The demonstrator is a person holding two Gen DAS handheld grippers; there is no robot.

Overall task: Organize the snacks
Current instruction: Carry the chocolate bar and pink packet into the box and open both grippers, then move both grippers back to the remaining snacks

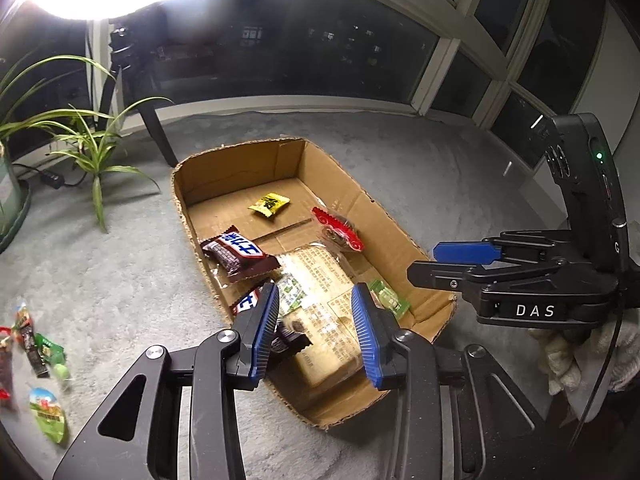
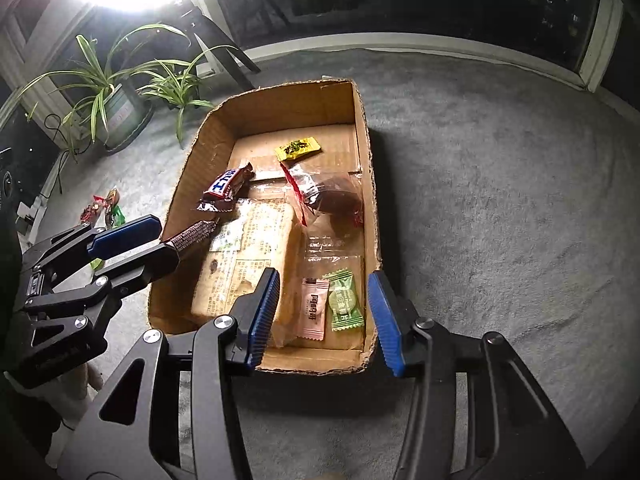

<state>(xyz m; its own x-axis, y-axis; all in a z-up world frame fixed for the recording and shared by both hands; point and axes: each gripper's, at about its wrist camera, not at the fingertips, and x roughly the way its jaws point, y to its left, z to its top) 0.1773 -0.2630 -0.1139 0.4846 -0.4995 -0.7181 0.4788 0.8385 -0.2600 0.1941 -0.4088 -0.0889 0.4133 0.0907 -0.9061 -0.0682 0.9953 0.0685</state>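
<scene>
Corrugated cardboard box [image 2: 208,148], crinkly wrappers, ribbed blue tool [image 2: 324,316]

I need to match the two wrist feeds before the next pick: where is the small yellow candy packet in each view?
Left wrist: the yellow candy packet lies on the box floor near the far end, just above picture centre.
Right wrist: the yellow candy packet lies on the floor at the far end, upper middle.
Shared landmark: the red-edged clear packet lies just nearer than it in the cardboard box.
</scene>
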